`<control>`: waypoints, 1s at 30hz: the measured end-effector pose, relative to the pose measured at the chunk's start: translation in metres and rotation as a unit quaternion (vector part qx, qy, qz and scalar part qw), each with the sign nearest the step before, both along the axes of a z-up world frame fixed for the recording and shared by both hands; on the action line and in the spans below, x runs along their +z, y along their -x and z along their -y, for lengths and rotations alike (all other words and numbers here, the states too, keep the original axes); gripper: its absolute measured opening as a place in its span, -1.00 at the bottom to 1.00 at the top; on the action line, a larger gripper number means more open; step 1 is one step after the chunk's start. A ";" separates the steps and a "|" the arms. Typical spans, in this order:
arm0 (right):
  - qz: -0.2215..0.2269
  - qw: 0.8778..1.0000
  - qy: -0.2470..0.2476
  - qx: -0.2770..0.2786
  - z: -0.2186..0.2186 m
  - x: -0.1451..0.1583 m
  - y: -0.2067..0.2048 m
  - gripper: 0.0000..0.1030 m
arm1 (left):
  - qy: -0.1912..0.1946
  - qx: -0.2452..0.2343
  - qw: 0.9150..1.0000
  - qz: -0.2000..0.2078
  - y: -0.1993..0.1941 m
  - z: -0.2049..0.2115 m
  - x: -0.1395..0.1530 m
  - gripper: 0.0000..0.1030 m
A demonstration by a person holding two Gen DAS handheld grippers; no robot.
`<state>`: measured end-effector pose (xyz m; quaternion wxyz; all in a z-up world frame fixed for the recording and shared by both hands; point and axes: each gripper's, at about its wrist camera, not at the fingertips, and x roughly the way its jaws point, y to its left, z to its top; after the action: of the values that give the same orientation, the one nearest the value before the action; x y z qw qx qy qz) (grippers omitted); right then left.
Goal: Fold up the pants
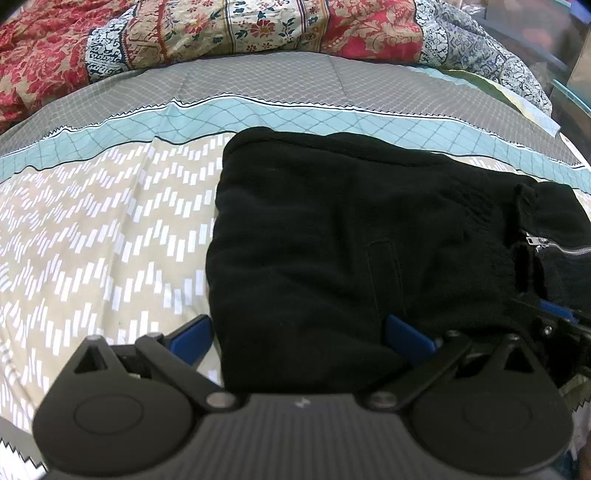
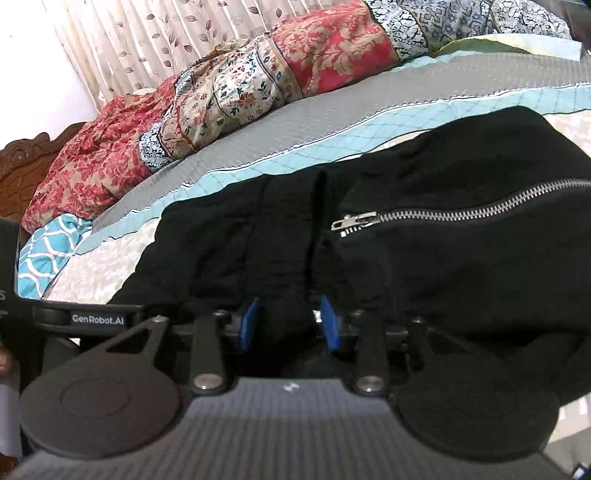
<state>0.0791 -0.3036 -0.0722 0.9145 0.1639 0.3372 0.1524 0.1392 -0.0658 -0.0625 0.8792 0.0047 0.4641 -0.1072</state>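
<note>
Black pants [image 1: 332, 240] lie folded on the bed sheet [image 1: 103, 229]. A silver zipper [image 1: 535, 242] shows at their right end. My left gripper [image 1: 299, 334] stands open at the near edge of the fold. One blue finger [image 1: 192, 336] is on the sheet just left of the cloth and the other lies against the cloth. In the right wrist view the pants [image 2: 461, 266] bunch up with the zipper [image 2: 354, 225] close ahead. My right gripper [image 2: 291, 325] is open, its blue fingers [image 2: 251, 325] stand narrowly apart with a black fold between them, and a sliver of light shows at the right pad.
A red and cream floral quilt [image 2: 229, 96] is heaped along the far side of the bed. A teal patterned pillow [image 2: 48, 254], a carved wooden headboard [image 2: 26, 147] and a leaf-print curtain [image 2: 147, 33] lie to the left. Sheet stretches left of the pants.
</note>
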 end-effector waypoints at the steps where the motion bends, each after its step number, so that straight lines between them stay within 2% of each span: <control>1: 0.002 1.000 0.007 0.001 -0.003 0.001 0.001 -0.24 | 0.000 0.000 1.000 0.000 0.000 0.000 0.000 1.00; 8: -0.007 1.000 0.002 -0.006 -0.002 0.008 0.006 -0.19 | 0.005 -0.002 1.000 0.001 0.001 -0.002 0.000 1.00; 13: 0.015 1.000 -0.008 -0.024 0.007 0.027 0.023 -0.17 | 0.007 -0.006 1.000 0.002 0.001 -0.007 0.001 1.00; 19: 0.043 0.998 0.031 -0.041 0.019 0.040 0.042 -0.17 | 0.005 0.001 1.000 -0.008 0.001 -0.010 0.006 1.00; 21: 0.047 0.997 0.041 -0.051 0.026 0.042 0.048 -0.17 | 0.005 0.017 1.000 -0.015 0.006 -0.020 0.020 0.93; 24: 0.054 0.995 0.062 -0.053 0.033 0.044 0.059 -0.17 | 0.027 0.031 0.999 0.020 0.025 -0.045 0.052 0.87; 26: 0.058 0.994 0.073 -0.048 0.034 0.042 0.063 -0.04 | 0.044 0.034 0.998 0.041 0.030 -0.052 0.073 0.83; 30: 0.059 0.994 0.082 -0.036 0.027 0.031 0.062 0.12 | 0.077 -0.015 0.995 0.062 0.018 -0.024 0.103 0.83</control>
<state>0.0167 -0.3305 -0.0411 0.9481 0.0905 0.2875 0.1010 0.1216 -0.0421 0.0407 0.9025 -0.0492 0.3988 -0.1550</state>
